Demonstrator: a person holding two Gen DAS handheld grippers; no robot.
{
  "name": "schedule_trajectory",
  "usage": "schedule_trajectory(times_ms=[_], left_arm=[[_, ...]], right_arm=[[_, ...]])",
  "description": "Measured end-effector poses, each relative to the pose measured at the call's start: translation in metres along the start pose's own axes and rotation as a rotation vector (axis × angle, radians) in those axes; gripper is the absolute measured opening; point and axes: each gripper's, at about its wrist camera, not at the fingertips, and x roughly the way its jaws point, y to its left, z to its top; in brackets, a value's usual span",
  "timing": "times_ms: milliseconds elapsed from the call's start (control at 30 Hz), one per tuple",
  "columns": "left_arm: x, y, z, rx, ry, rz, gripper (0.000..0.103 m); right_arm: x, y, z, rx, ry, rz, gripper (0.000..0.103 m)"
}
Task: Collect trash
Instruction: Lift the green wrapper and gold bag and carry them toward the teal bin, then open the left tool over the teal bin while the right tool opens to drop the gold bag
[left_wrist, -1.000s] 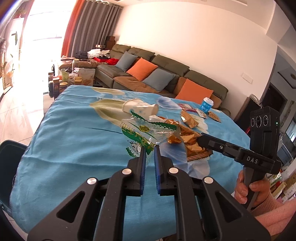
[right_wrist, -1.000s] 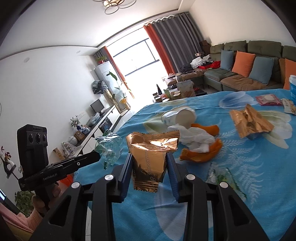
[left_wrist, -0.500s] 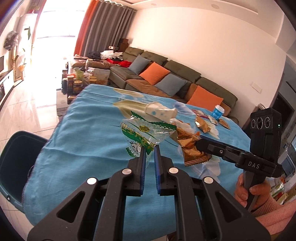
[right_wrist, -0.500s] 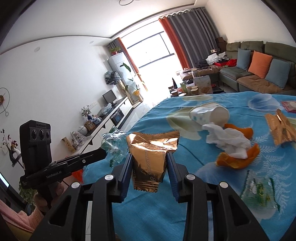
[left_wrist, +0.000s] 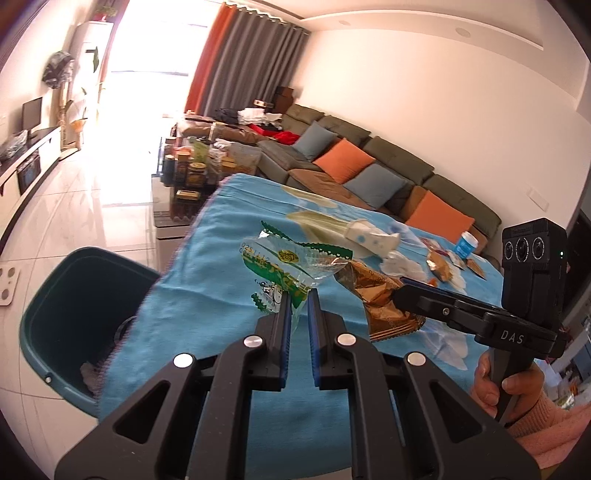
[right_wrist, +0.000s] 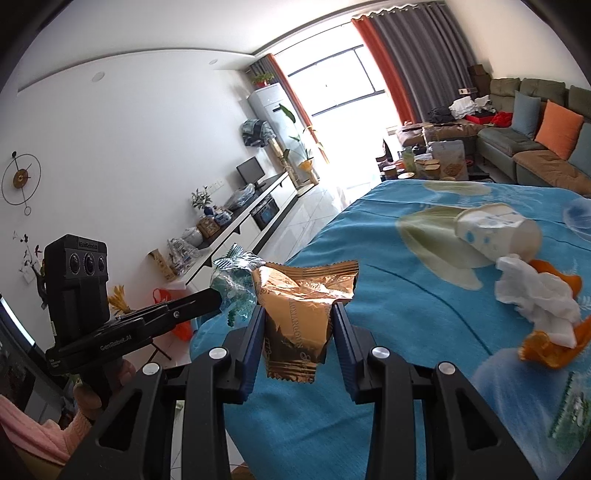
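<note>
The person is holding 2 pieces of trash up over the blue cloth (left_wrist: 207, 295) on the worktop. The left gripper (left_wrist: 299, 306) is pinching a clear green wrapper (left_wrist: 288, 262), with its jaws almost fully closed on the thin plastic. The right gripper (right_wrist: 299, 325) is squeezing a gold wrapper (right_wrist: 299, 317), with its jaws partly open because the crumpled pack is filling the gap.

A dark green bin (left_wrist: 70, 306) is standing on the floor just beside the cloth's edge, and something grey is lying low inside it. I think both wrappers are heading there, but neither is over the bin yet.

Plenty is left to do. On the cloth, farther from the bin, a tipped paper cup (right_wrist: 495, 232) is lying next to a white tissue (right_wrist: 535, 299) and orange peel (right_wrist: 554, 350). Farther still are another gold wrapper (left_wrist: 439, 264) and a small blue cup (left_wrist: 466, 245).

The right gripper's body is showing "DAS". The left one is showing "GenRobot.AI". The gold wrapper has letters, but I cannot read them all. The green wrapper has printed numbers too small to tell.
</note>
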Motion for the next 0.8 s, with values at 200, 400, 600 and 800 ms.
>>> schedule_trajectory(times_ms=[200, 400, 600, 800], left_arm=[[-0.013, 0.031, 0.000, -0.047, -0.018, 0.061, 0.009], [-0.030, 0.058, 0.002, -0.082, -0.043, 0.126, 0.009], [-0.042, 0.087, 0.000, -0.122, -0.056, 0.188, 0.009], [-0.053, 0.116, 0.000, -0.164, -0.060, 0.236, 0.009]], right_arm=[[0.021, 0.018, 0.012, -0.048, 0.030, 0.043, 0.035], [0.045, 0.037, 0.022, -0.092, 0.066, 0.083, 0.035], [0.068, 0.052, 0.028, -0.123, 0.098, 0.113, 0.035], [0.090, 0.063, 0.035, -0.130, 0.123, 0.129, 0.035]])
